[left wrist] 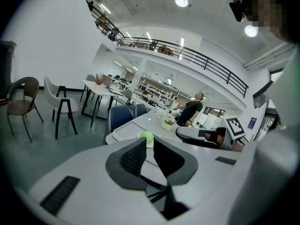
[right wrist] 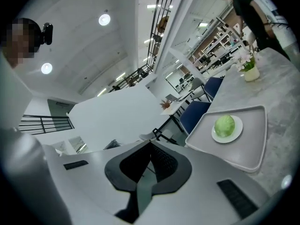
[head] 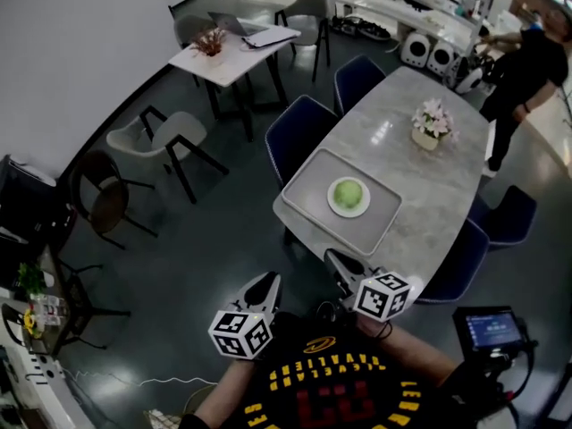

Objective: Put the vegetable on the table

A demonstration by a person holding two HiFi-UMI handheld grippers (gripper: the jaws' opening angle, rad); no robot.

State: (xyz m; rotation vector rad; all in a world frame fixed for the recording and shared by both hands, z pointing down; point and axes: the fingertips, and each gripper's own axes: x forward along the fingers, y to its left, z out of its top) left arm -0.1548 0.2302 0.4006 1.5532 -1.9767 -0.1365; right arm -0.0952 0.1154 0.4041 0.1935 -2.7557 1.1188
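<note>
A round green vegetable (head: pixel 349 192) lies on a white plate (head: pixel 331 203) in a grey tray (head: pixel 313 179) at the near end of the marble table (head: pixel 438 190). Both grippers hover short of the table's near edge, close to my body. My left gripper (head: pixel 268 281) is shut and empty, off the tray's near left corner. My right gripper (head: pixel 333 256) is also shut and empty, just below the tray's near edge. In the left gripper view, the vegetable (left wrist: pixel 147 136) peeks above the closed fingertips (left wrist: pixel 149 141). In the right gripper view, the vegetable (right wrist: pixel 224 125) sits right of the gripper (right wrist: pixel 150 142).
A flower pot (head: pixel 431 125) stands further along the table. Blue chairs (head: pixel 299 134) (head: pixel 508 217) line both sides. A person in black (head: pixel 527 65) stands at the far end. A white table (head: pixel 234 50) with a laptop and grey chairs (head: pixel 165 141) stand to the left.
</note>
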